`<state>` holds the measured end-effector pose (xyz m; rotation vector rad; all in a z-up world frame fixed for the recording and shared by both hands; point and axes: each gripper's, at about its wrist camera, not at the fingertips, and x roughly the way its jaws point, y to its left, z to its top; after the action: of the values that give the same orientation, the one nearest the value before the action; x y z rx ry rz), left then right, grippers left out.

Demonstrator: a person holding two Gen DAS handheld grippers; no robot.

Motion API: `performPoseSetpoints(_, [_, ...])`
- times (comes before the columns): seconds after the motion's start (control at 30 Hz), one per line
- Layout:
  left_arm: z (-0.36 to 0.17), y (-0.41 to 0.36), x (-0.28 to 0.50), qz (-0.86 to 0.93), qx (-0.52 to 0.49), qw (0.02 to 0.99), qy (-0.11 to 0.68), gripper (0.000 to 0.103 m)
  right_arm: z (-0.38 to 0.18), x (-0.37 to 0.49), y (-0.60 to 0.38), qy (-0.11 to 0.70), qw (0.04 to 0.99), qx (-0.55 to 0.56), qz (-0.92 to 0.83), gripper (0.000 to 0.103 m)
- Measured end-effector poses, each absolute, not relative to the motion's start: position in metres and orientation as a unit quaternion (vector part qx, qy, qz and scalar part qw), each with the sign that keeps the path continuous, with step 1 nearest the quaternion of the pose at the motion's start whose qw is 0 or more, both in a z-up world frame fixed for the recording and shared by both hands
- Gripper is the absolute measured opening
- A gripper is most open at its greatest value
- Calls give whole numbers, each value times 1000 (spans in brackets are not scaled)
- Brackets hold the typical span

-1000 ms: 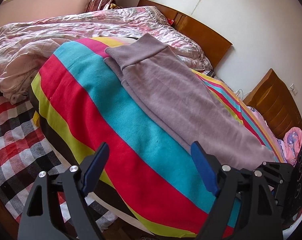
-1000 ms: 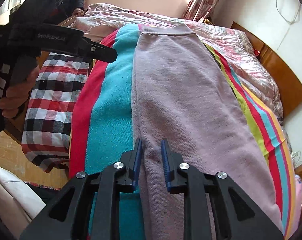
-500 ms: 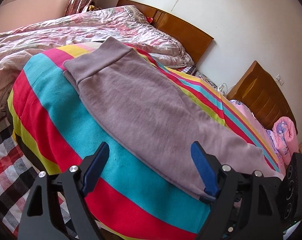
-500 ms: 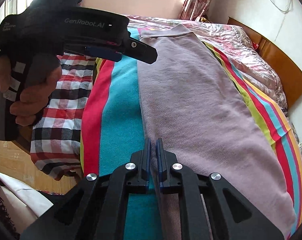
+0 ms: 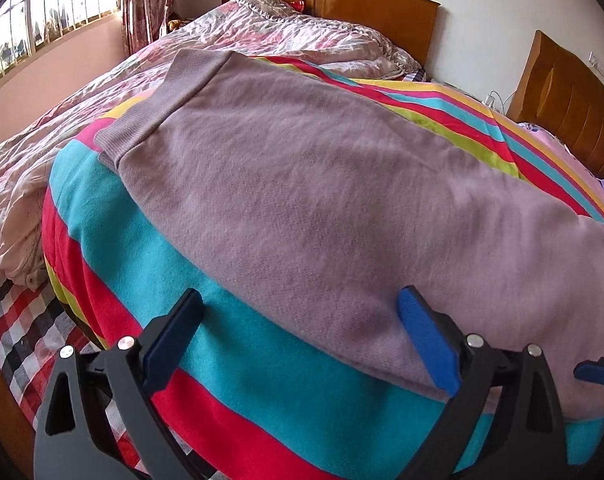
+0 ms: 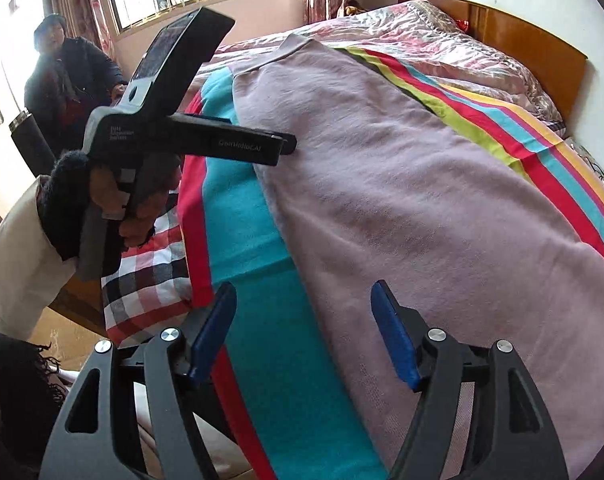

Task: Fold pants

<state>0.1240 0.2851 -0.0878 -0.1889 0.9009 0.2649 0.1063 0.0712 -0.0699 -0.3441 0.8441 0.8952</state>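
Observation:
Mauve pants (image 5: 322,184) lie flat, folded lengthwise, on a striped blanket (image 5: 230,344), waistband (image 5: 162,100) at the far end. They also show in the right wrist view (image 6: 402,200). My left gripper (image 5: 302,336) is open and empty, its jaws straddling the near edge of the pants. My right gripper (image 6: 306,332) is open and empty above the pants' edge near the leg end. The left gripper's body (image 6: 190,136) shows in the right wrist view, held in a hand above the blanket.
A pink floral quilt (image 5: 282,28) lies beyond the blanket, a wooden headboard (image 5: 374,8) behind it. A checked sheet (image 6: 150,272) hangs at the bed's edge. A person in dark clothes (image 6: 62,80) stands by the window. A second headboard (image 5: 574,96) stands at right.
My right gripper was shut on the pants' edge and has opened, letting go. My left gripper has moved in over the pants and turned toward the waistband.

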Motion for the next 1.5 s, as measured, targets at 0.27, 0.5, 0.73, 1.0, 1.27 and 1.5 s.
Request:
performPoseSetpoints(0.27, [-93, 288, 120, 129, -96, 889, 428, 102, -87, 119, 58, 416, 812, -147, 383, 89])
performPoseSetpoints(0.5, [-94, 288, 119, 129, -96, 890, 428, 102, -50, 120, 61, 403, 817, -87, 404, 89])
performPoseSetpoints(0.73, [-94, 287, 119, 132, -99, 889, 427, 102, 32, 111, 112, 300, 843, -79, 440, 90])
performPoseSetpoints(1.0, [-95, 289, 116, 127, -106, 892, 421, 102, 37, 115, 159, 299, 841, -117, 436, 90])
performPoseSetpoints(1.27, [-96, 289, 115, 125, -110, 893, 418, 102, 31, 123, 171, 306, 841, -113, 431, 90])
performPoseSetpoints(1.5, [-97, 290, 114, 123, -110, 893, 418, 102, 30, 127, 173, 308, 844, -109, 426, 90])
